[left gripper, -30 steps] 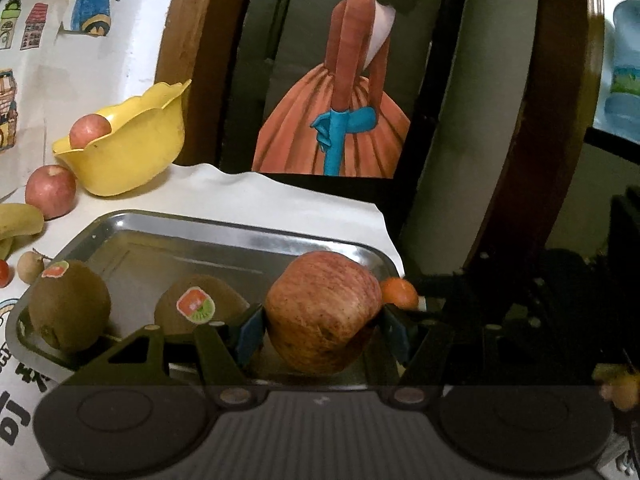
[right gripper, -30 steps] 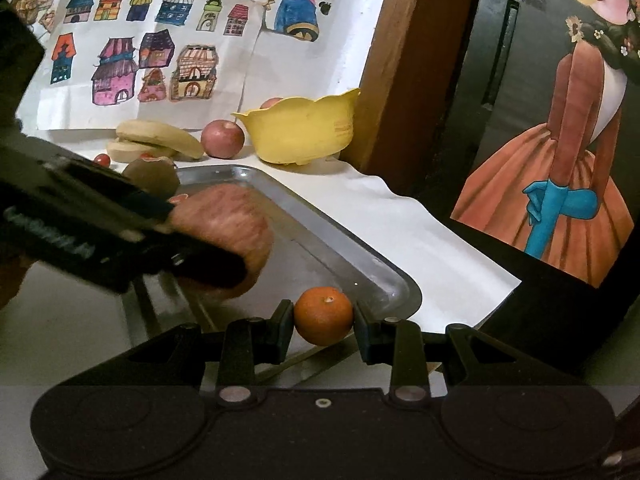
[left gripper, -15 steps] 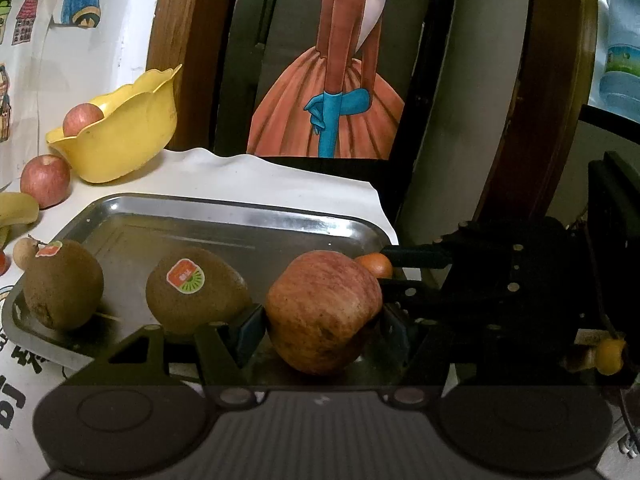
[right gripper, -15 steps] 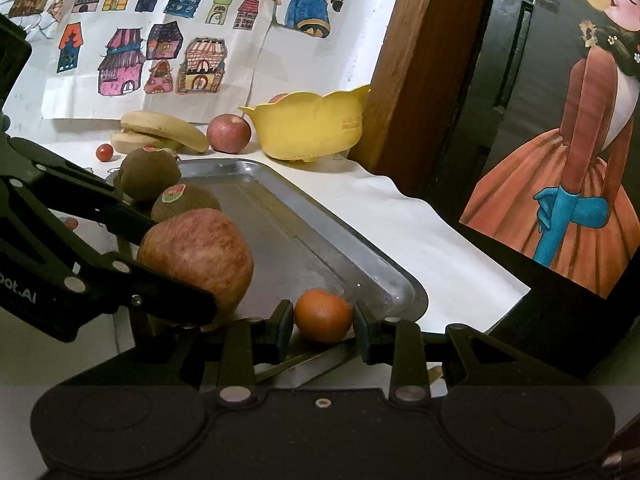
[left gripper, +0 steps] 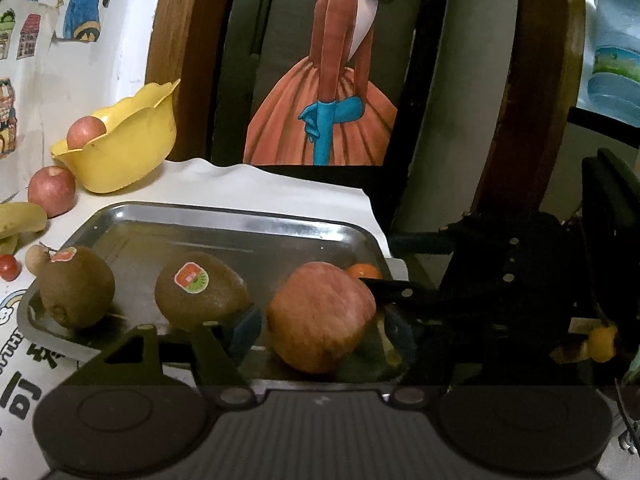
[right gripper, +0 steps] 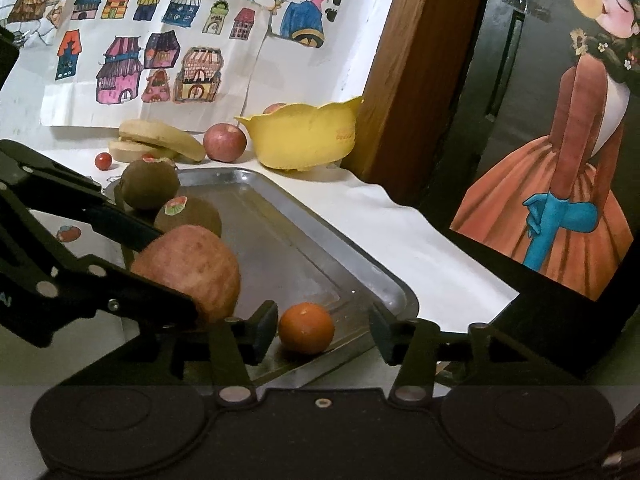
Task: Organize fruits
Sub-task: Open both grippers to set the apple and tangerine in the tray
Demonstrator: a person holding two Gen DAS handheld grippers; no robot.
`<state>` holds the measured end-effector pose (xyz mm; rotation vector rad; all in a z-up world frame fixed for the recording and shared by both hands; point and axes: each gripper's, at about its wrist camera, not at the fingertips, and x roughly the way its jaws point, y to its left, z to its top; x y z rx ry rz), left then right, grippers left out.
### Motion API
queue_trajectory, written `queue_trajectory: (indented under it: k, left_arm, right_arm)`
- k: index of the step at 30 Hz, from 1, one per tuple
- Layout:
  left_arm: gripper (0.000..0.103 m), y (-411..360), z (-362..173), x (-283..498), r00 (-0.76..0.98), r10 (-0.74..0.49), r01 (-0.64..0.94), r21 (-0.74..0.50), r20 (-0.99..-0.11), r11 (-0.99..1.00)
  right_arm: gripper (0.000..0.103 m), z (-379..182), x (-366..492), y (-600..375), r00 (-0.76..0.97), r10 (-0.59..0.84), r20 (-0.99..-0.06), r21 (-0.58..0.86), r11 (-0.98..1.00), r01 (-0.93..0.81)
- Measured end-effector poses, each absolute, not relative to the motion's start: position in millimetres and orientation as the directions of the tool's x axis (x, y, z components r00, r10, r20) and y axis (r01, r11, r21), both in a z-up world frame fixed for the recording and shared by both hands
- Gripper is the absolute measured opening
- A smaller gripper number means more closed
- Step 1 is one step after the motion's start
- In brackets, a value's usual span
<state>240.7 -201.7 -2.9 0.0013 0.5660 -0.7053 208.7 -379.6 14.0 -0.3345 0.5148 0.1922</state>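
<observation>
Right tool (right gripper: 324, 334): fingers spread; small orange (right gripper: 306, 333) resting between them on the tray floor, touching neither finger; appears released
Left tool (left gripper: 320, 330): fingers parted, a gap showing on the left side of the large apple (left gripper: 321, 316); right-side contact unclear; apple seemingly set down at the near edge of the tray
Tray (left gripper: 224, 220): metal, on the white-covered counter (right gripper: 400, 240); holding orange, large apple, two stickered kiwis (left gripper: 200, 296) (left gripper: 76, 286) in a row along the near side; far half bare
Beyond tray, on counter: small red apple (left gripper: 52, 190), bananas (right gripper: 160, 138), cherry tomato (left gripper: 9, 267), small brown fruit (left gripper: 35, 258); not yet gathered
Yellow bowl (left gripper: 124, 152): at the back beside the wooden frame; one apple (left gripper: 86, 132) inside
Progress: four fruits on the tray, one in the bowl; loose fruit by the wall left to sort; roughly half done, by estimate
Change since earlier frame: both tools then pinching their fruit, now widened; orange then raised at the tray's near rim, now settled inside it; apple lower and nearer the second kiwi
</observation>
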Motion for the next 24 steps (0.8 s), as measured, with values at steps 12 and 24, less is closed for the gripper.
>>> queue_trajectory:
  k: [12,24]
  left_arm:
    - [0.101,-149,34,191,0.703,-0.597,0.568,-0.201,-0.386,0.798]
    - [0.103,-66,69,124,0.816,-0.494,0.467,-0.159,-0.301,0.87]
  right_arm:
    - [0.094,59,145,-354,0.918,0.045,-0.393,-0.292,0.941,-0.171]
    - [0.102,102,60,-311,0.937,-0.015,-0.349,-0.16,0.986,-0.044]
